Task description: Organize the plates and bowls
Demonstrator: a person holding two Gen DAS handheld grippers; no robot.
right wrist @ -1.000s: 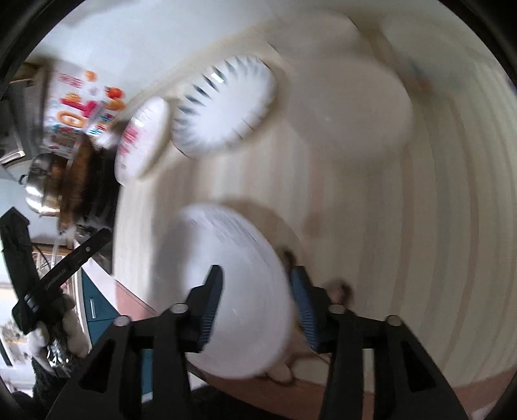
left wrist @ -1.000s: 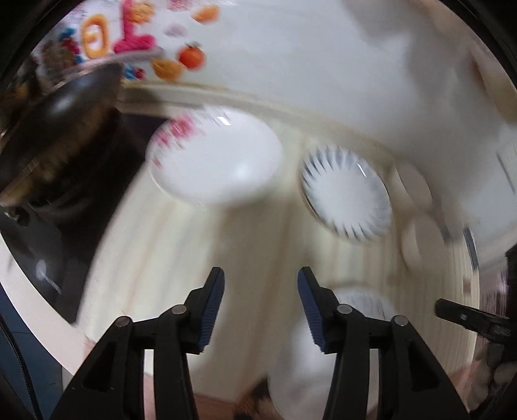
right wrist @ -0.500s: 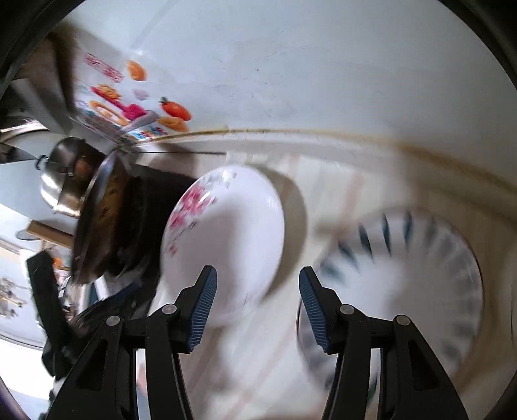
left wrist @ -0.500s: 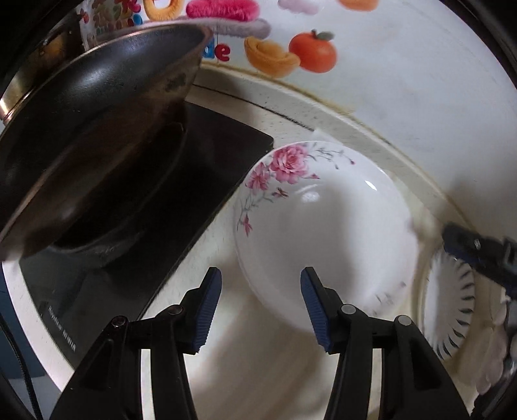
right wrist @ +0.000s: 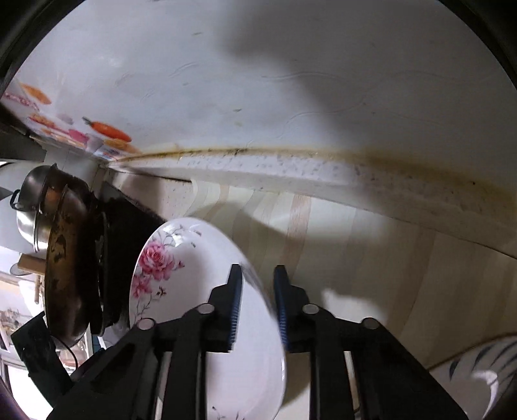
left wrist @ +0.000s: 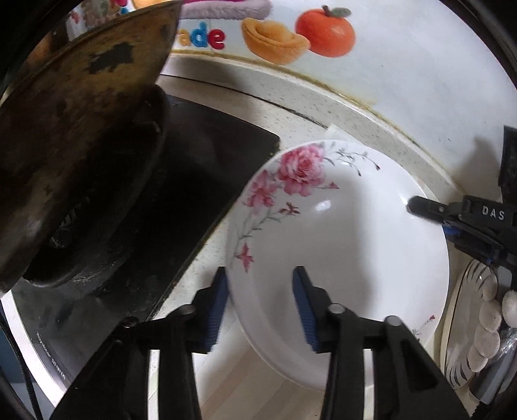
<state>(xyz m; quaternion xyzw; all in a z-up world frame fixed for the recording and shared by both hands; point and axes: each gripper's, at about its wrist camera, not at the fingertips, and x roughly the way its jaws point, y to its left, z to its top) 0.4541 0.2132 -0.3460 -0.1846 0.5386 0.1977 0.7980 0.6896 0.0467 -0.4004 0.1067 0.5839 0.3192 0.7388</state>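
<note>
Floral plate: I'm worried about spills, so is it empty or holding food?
Empty. The floral plate shows a bare, glossy white inside with only its printed pink flowers in both wrist views.

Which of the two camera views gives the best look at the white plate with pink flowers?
The left wrist view: the white plate with pink flowers faces the camera nearly whole, its rose pattern sharp. The right wrist view shows it edge-on and foreshortened, partly hidden behind the right gripper.

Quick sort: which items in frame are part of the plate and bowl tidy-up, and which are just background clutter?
Job items:
- white rose-patterned plate, its rim between the pads of both grippers
- white plate with dark radiating stripes
- left gripper, jaws closing
- right gripper, shut on the rim

Lying about:
- blackened metal wok
- black stove top
- steel pot
- fruit wall sticker
</note>
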